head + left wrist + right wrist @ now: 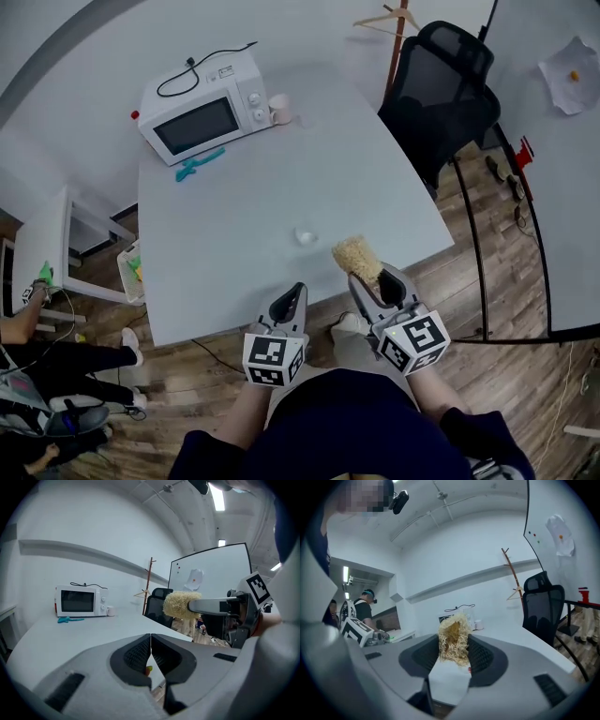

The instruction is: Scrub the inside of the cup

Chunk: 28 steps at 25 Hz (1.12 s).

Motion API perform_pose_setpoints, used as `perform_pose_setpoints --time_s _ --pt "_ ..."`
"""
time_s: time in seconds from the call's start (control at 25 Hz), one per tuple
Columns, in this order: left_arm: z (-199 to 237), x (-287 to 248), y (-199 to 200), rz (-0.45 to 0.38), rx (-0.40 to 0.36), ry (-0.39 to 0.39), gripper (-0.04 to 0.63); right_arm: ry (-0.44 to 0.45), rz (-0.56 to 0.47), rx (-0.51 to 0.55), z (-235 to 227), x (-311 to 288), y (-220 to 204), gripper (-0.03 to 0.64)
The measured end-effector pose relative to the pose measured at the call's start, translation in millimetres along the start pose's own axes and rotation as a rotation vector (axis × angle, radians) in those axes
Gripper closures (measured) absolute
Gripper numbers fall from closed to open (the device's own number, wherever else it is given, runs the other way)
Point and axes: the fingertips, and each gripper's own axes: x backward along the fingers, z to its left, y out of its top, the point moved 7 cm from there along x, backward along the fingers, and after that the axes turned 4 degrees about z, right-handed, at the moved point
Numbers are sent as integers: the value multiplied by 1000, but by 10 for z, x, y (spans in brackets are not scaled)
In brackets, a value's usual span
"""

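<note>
Our right gripper (453, 654) is clamped on the white handle of a straw-coloured scrubber (357, 257), fuzzy head poking out past the jaws. Our left gripper (150, 653) is closed all the way, nothing in it. The small clear cup (306, 236) sits on the table (234, 206) just ahead of both grippers, a bit left of the scrubber head and apart from it.

Looks like an office or meeting room to me: big white table (281, 197) with a microwave (200, 117) parked on it, black swivel office chair (441, 89), a whiteboard (211, 573), wooden coat rack (150, 585), plain white walls, wood-look floor (525, 366).
</note>
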Motion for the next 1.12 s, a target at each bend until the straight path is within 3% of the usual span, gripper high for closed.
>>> perform_pose_setpoints --time_s 0.48,0.56,0.68,1.12 --pt "157 -747 -54 26 76 184 570 211 90 45 -710 -647 198 437" --pt "187 -879 -147 51 98 201 423 239 102 46 -783 -742 206 437" --pt "260 -1065 -321 101 102 244 358 276 122 51 -857 -881 211 437" --pt "406 -1610 -696 181 157 339 262 338 178 45 -1108 -1084 191 437"
